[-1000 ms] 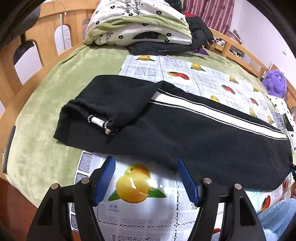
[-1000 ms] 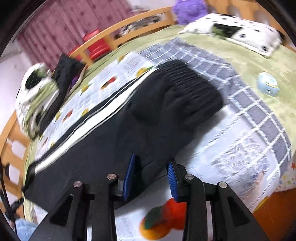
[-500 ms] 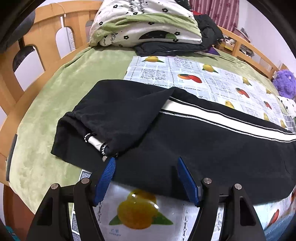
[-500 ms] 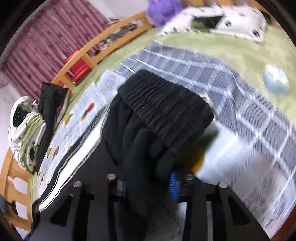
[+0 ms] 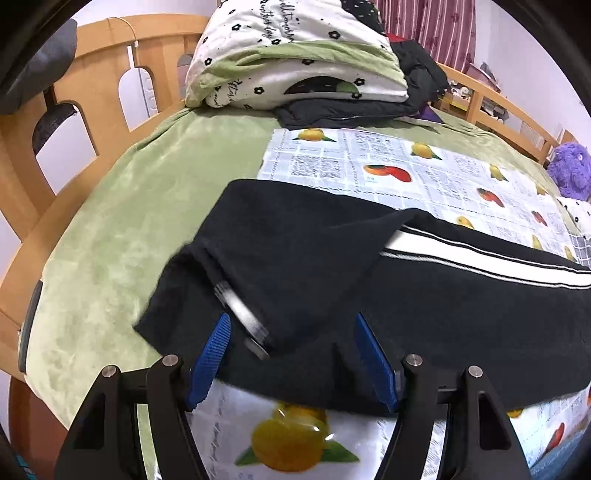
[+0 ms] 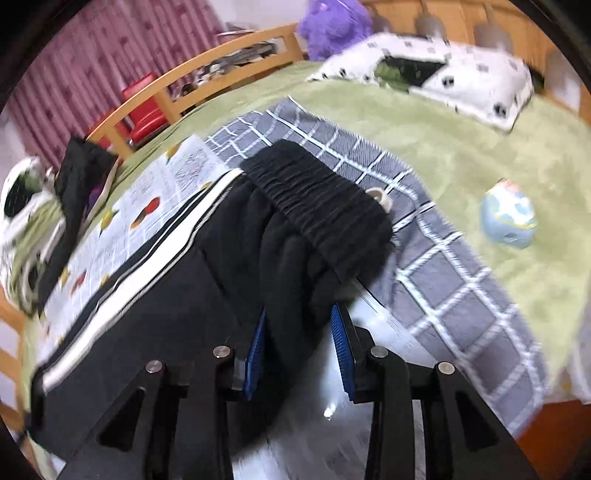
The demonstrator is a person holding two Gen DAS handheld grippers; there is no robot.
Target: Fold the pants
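Black pants (image 5: 424, 306) with a white side stripe lie across the fruit-print sheet (image 5: 369, 166) on the bed. In the left wrist view their hem end, with a white-tipped drawstring (image 5: 243, 317), lies between the fingers of my left gripper (image 5: 293, 350), which is open around the near edge. In the right wrist view the waistband end (image 6: 314, 206) is bunched and lifted. My right gripper (image 6: 299, 343) is shut on a fold of the pants (image 6: 288, 295) below the elastic waistband.
A folded floral quilt (image 5: 295, 55) and dark clothes (image 5: 351, 110) sit at the head of the green bed cover (image 5: 129, 221). Wooden bed rails (image 5: 74, 92) ring the bed. A grey checked cloth (image 6: 461, 277), a small blue toy (image 6: 508, 218), a pillow (image 6: 443, 74) and a purple plush (image 6: 332, 22) lie near the waistband.
My left gripper has moved forward onto the hem end, which now lies between its fingers. My right gripper has closed on the waist end and lifted and bunched it.
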